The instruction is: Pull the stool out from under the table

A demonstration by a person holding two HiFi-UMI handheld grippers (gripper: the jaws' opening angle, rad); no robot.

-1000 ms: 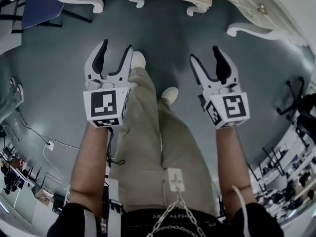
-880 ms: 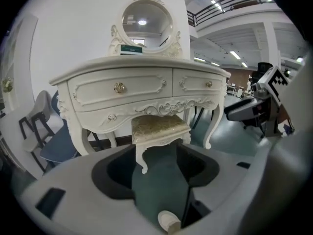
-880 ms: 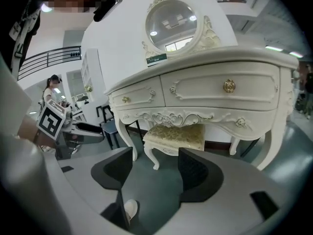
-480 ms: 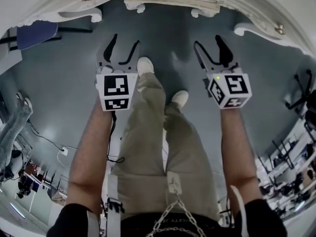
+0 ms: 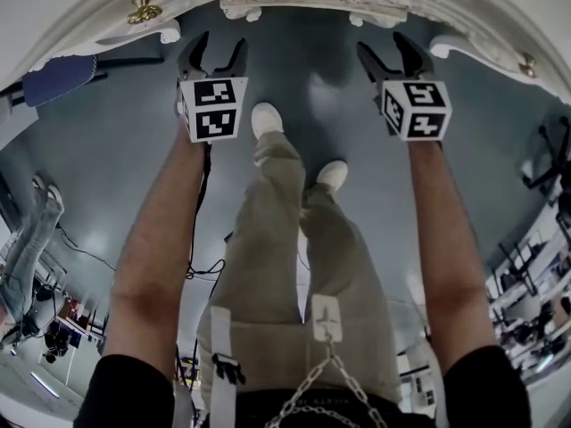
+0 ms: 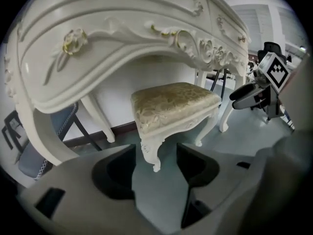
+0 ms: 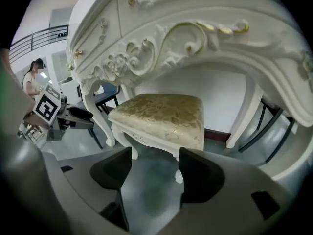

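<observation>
The stool (image 6: 173,102) has a cream and gold patterned cushion and white carved legs. It stands under the ornate white table (image 6: 122,43), between its legs. In the head view only the stool's front rail (image 5: 308,7) peeks out below the table edge (image 5: 80,16). My left gripper (image 5: 217,50) is held out toward the stool's left side, open and empty, a short way from it. My right gripper (image 5: 385,50) is level with it on the right, also open and empty. In the gripper views the stool (image 7: 161,114) sits ahead of each gripper (image 6: 155,168) (image 7: 154,173), untouched.
The person's legs and white shoes (image 5: 268,119) stand on the grey floor between the grippers. A blue chair (image 5: 58,78) is left of the table and a black office chair (image 5: 544,163) at far right. A cable (image 5: 205,266) trails on the floor. Another person (image 7: 32,80) stands far off.
Both grippers have moved forward toward the table and stool. The table edge now fills more of the head view's top. The jaws stay open and empty.
</observation>
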